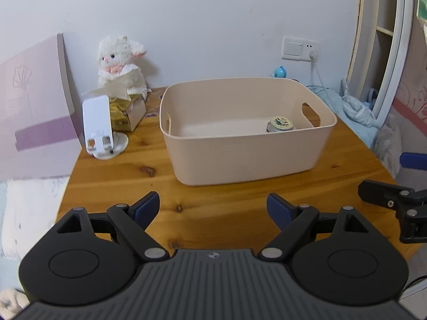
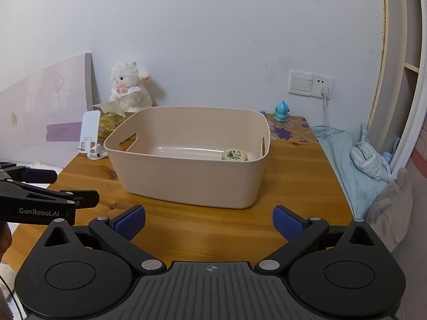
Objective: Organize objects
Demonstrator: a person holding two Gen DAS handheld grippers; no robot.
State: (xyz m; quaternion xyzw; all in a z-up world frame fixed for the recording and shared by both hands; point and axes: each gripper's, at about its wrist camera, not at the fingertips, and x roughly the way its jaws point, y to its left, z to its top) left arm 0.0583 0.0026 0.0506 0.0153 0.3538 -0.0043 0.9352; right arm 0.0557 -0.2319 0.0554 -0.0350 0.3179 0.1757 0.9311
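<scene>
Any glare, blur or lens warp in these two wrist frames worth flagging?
Left wrist view: strong fisheye bend along the door frame, dark vignette corners, wooden table evenly lit; the tin in the pink bin is sharp. Right wrist view: same warp, a small glare streak on the bin floor, soft shadow under the bin; both open grippers slightly soft up close.

One bin [image 1: 248, 157] is counted, one tin [image 1: 279, 124] inside it, one plush lamb [image 1: 120, 61], one phone stand [image 1: 100, 128], one tissue box [image 1: 128, 112], one blue figurine [image 2: 281, 110].
</scene>
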